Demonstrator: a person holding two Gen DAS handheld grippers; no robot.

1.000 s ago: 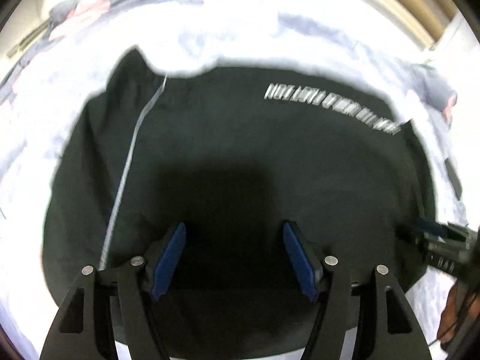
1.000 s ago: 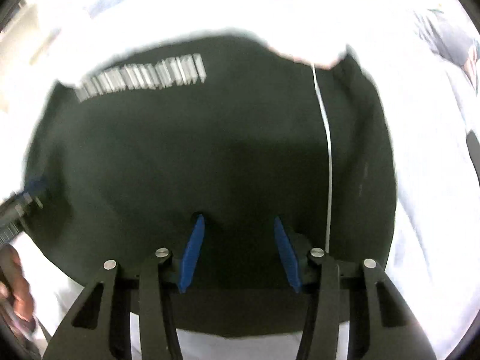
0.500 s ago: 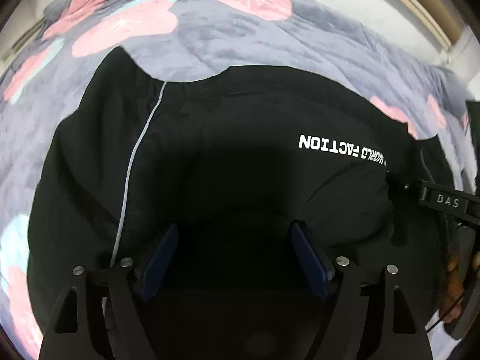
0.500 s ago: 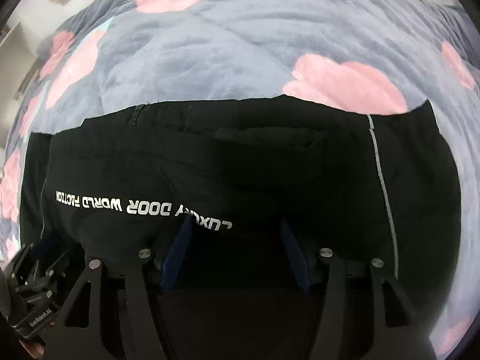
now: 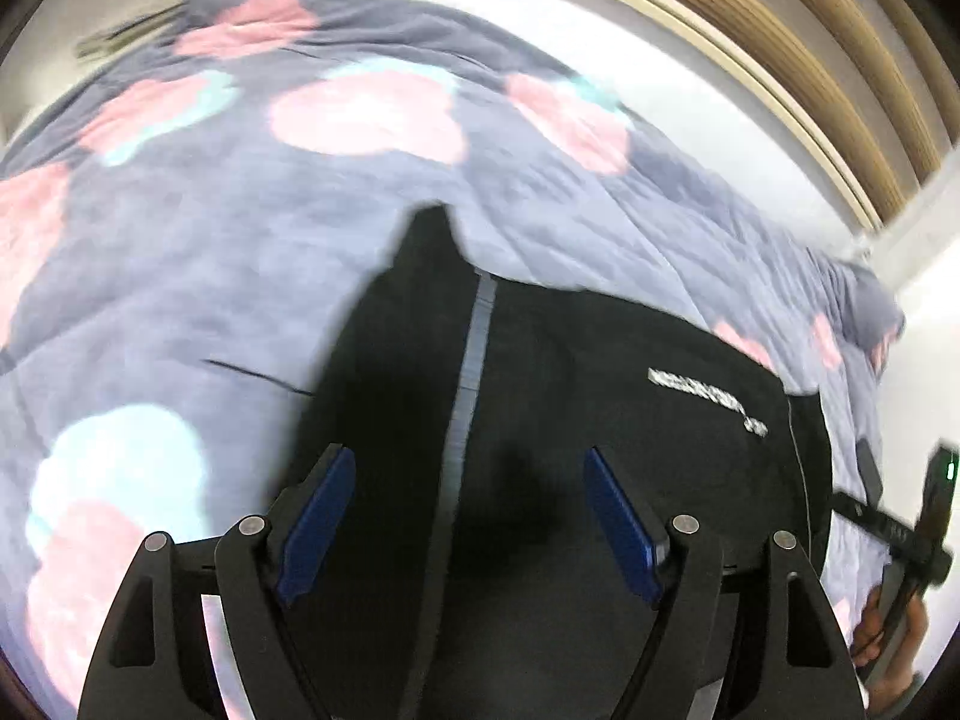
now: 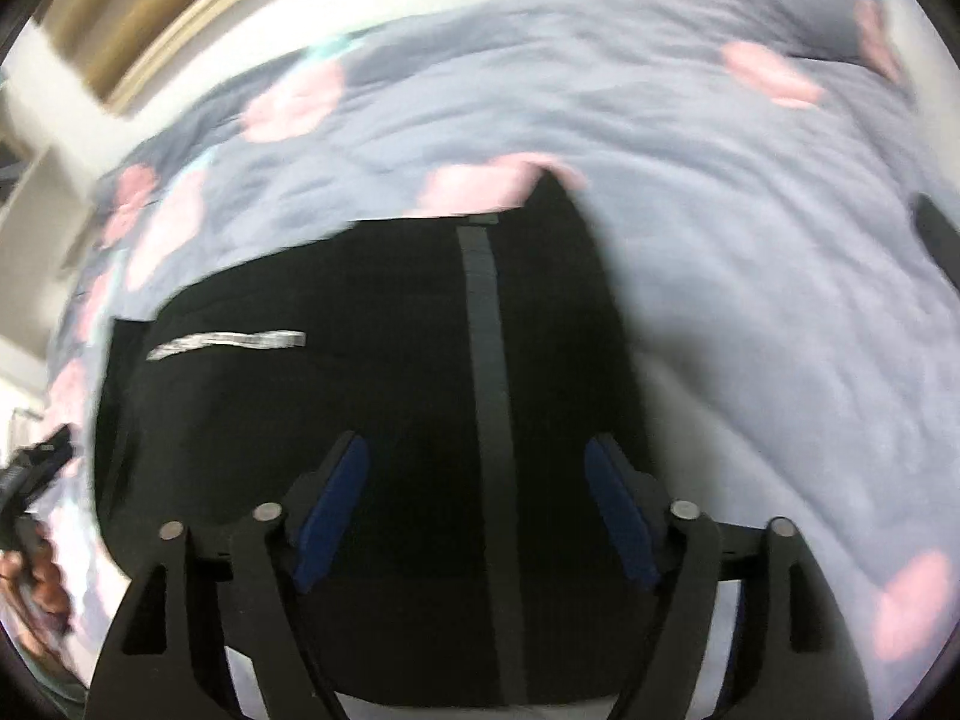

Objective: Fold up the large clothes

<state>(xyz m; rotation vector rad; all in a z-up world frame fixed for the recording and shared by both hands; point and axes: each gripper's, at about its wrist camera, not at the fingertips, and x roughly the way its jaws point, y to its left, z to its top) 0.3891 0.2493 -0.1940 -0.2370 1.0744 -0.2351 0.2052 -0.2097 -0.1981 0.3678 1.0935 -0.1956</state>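
A black garment with a thin grey stripe and white lettering lies folded flat on the bed; it also shows in the right wrist view. My left gripper is open and empty, hovering above the garment's left part, astride the stripe. My right gripper is open and empty above the garment's right part, astride its stripe. Each gripper shows at the edge of the other's view: the right one, the left one.
A grey-blue quilt with pink and pale blue blotches covers the bed around the garment; it also shows in the right wrist view. A white wall and a wooden frame stand behind the bed.
Both grippers have pulled back and up from the garment and swung outward. More quilt shows now. The jaws stay open.
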